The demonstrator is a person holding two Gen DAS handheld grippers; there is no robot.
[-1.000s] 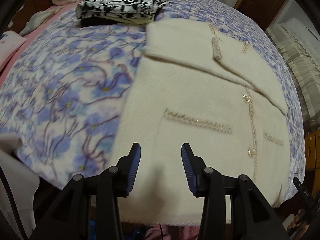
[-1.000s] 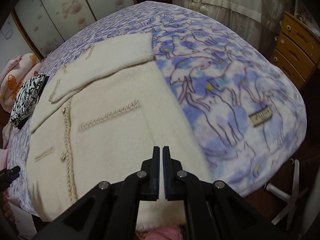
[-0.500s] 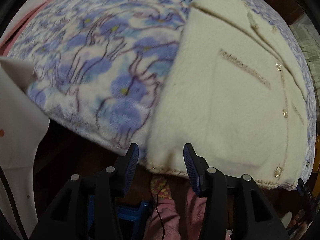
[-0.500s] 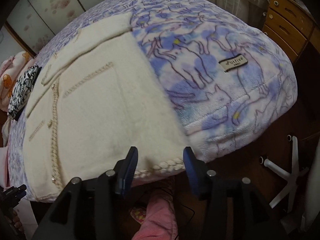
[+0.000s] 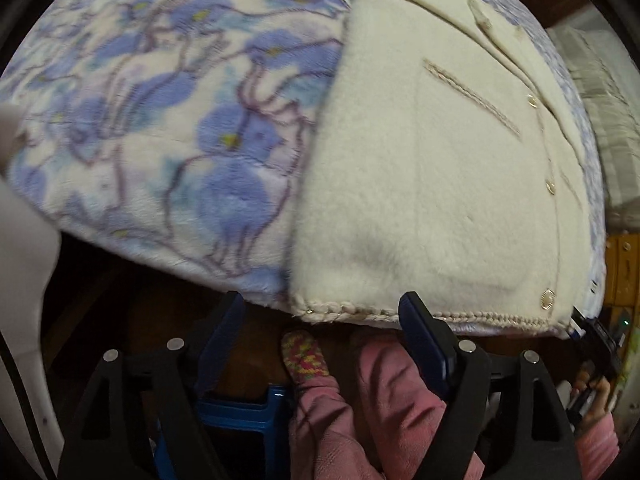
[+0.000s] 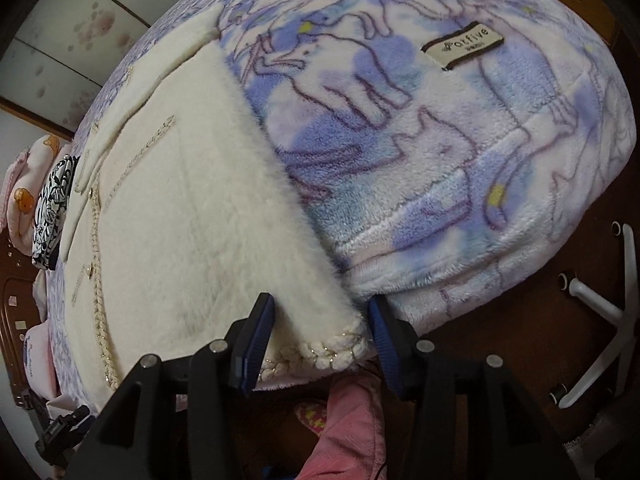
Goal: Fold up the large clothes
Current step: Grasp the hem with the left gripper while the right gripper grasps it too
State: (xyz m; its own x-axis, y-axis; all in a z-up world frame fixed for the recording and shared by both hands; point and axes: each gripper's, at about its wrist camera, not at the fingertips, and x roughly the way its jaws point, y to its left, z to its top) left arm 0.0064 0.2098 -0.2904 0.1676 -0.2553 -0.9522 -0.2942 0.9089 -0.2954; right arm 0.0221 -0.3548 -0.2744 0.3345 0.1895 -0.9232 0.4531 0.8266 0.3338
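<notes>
Cream fleecy button-front jacket with braided trim [image 5: 432, 184] laid flat, front up, on the bed under a blue-and-lilac animal-print plush blanket [image 5: 160, 120], braided hem [image 5: 380, 316] hanging at the bed's near edge, likely so both lower corners can be reached from the bedside. Left tool [image 5: 324, 332] wide apart, bracketing the hem near one corner, not closed on it. Right tool [image 6: 320, 336] likewise apart, straddling the other hem corner [image 6: 336, 348], cloth between the pads but unclamped. Probably set for pinching both corners and lifting the hem toward the collar. Folded black-and-white printed garment [image 6: 52, 208] waiting farther up the bed.
</notes>
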